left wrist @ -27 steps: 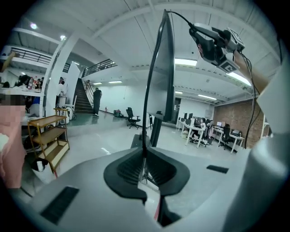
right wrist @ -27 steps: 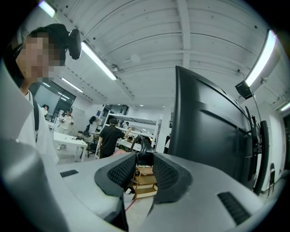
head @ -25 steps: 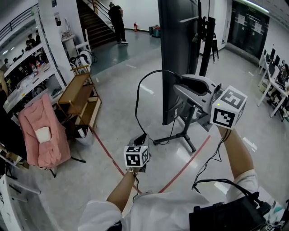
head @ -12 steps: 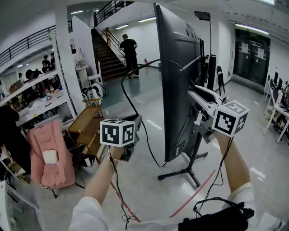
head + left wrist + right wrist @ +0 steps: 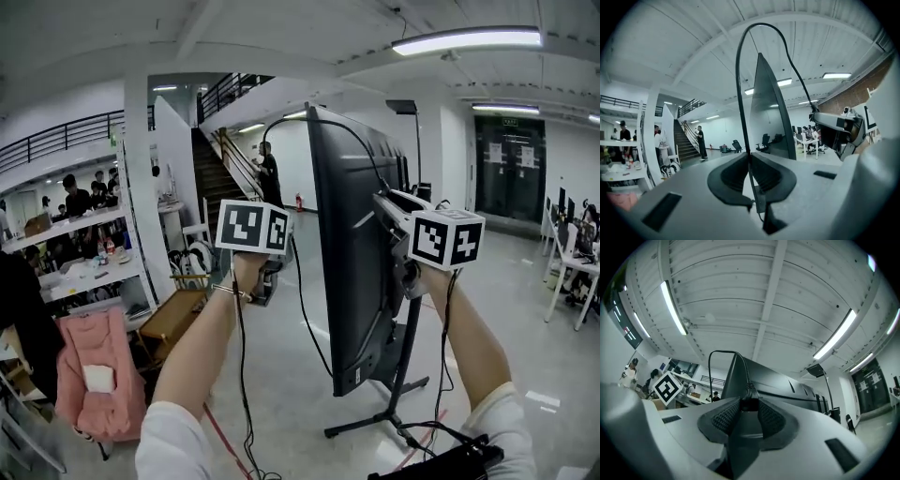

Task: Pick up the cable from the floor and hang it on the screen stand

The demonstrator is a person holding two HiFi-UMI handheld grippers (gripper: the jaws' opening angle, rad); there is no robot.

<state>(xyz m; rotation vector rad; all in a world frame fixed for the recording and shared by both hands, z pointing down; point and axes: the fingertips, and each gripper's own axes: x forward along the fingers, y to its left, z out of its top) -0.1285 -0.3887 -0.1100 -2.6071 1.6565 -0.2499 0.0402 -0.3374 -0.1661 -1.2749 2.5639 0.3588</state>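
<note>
The black cable (image 5: 320, 118) arcs over the top edge of the tall black screen (image 5: 352, 262), which stands on a wheeled stand (image 5: 398, 375). My left gripper (image 5: 749, 163), left of the screen, is shut on the thin cable (image 5: 739, 70); its marker cube (image 5: 253, 227) shows in the head view. On the screen's right side, my right gripper (image 5: 749, 405) is shut on the cable's thick plug end (image 5: 749, 397). The cable's slack hangs down beside the screen (image 5: 305, 323). The right gripper (image 5: 836, 124) shows past the screen edge in the left gripper view.
A wooden rack (image 5: 173, 319) and a pink padded seat (image 5: 94, 375) stand at the left. Red tape (image 5: 220, 441) marks the floor. A staircase (image 5: 220, 178) with a person (image 5: 269, 173) nearby lies behind; other people sit at far-left desks (image 5: 70, 197).
Both grippers have risen from near floor level to the height of the screen's top. The cable loop has come up with them and now passes over the screen's top edge.
</note>
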